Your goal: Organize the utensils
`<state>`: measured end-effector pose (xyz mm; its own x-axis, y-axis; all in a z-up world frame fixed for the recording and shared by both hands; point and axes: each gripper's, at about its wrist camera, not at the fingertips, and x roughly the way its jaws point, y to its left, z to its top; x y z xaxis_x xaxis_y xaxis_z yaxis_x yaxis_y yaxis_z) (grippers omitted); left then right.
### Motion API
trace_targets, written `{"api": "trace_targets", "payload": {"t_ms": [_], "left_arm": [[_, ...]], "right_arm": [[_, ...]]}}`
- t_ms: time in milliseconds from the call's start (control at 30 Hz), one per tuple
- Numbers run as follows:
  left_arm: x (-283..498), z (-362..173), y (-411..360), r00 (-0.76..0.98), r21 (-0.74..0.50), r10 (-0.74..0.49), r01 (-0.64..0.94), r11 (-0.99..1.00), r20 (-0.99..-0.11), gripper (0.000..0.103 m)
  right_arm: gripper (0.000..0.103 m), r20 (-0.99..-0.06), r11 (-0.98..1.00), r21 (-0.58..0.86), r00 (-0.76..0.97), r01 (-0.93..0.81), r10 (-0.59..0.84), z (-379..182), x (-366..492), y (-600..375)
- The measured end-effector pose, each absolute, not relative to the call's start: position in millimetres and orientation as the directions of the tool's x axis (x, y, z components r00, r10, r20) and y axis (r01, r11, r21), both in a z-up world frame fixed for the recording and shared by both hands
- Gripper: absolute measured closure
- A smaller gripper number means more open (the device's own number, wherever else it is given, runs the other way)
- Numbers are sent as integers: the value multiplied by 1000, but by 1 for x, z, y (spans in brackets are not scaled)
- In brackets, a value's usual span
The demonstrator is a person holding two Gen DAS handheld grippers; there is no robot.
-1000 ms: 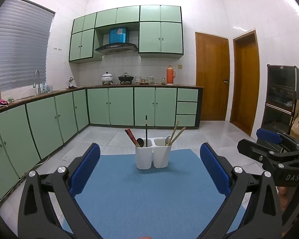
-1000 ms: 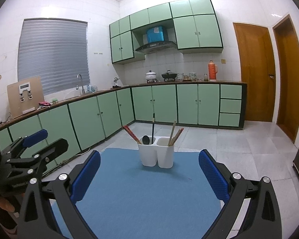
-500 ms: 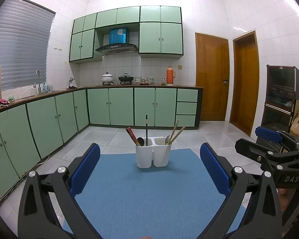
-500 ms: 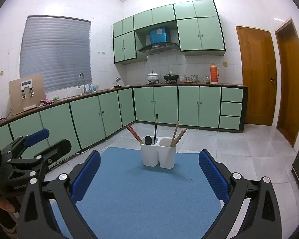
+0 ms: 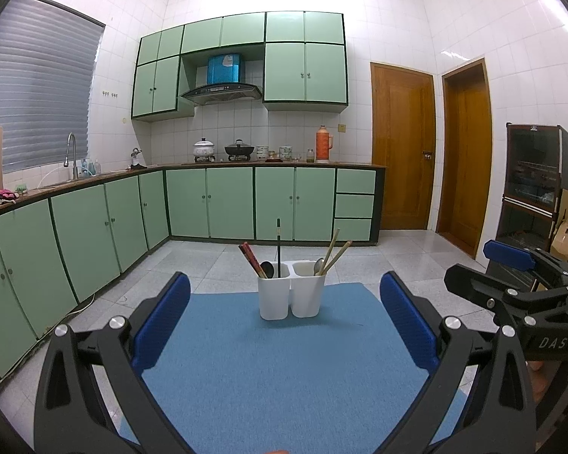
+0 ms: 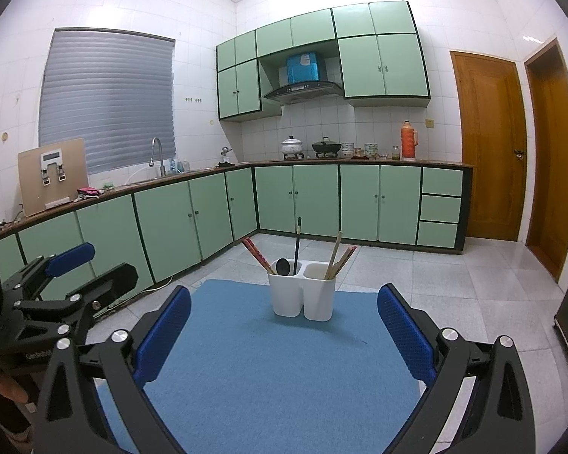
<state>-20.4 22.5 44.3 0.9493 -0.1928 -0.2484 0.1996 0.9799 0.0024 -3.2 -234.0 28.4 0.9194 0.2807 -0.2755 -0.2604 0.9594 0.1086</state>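
As far as I can judge from how things lie, the sorting looks close to finished. The white holder stands upright near the far edge of the blue mat, well apart from both of my grippers. Its left cup holds the red chopsticks, a dark spoon and a black stick; its right cup holds the pale chopsticks and a metal spoon. No loose utensil shows anywhere on the mat, so I see nothing left to collect there. My left gripper is spread wide and holds nothing, its blue pads framing the holder from a distance. My right gripper is likewise wide and empty. What may remain, I think, is only a check of the grouping; whether more utensils wait outside both views I cannot tell.
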Motion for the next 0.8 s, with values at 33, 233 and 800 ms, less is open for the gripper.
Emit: {"api": "trace_targets", "payload": {"t_ms": [33,233,800], "left_arm": [[-21,44,23,949,3,-193,200,980,-249,6],[-23,45,23,949,3,-193,200,980,-248,6],[-22,45,22,949,3,-193,200,980,-248,6]], "right_arm": [[6,-276,959,108,919,-261,281,28,-3,-234],[6,-276,960,109,919,-260,280,28,-3,-233],[6,-276,960,107,919,-260,280,28,-3,-233]]}}
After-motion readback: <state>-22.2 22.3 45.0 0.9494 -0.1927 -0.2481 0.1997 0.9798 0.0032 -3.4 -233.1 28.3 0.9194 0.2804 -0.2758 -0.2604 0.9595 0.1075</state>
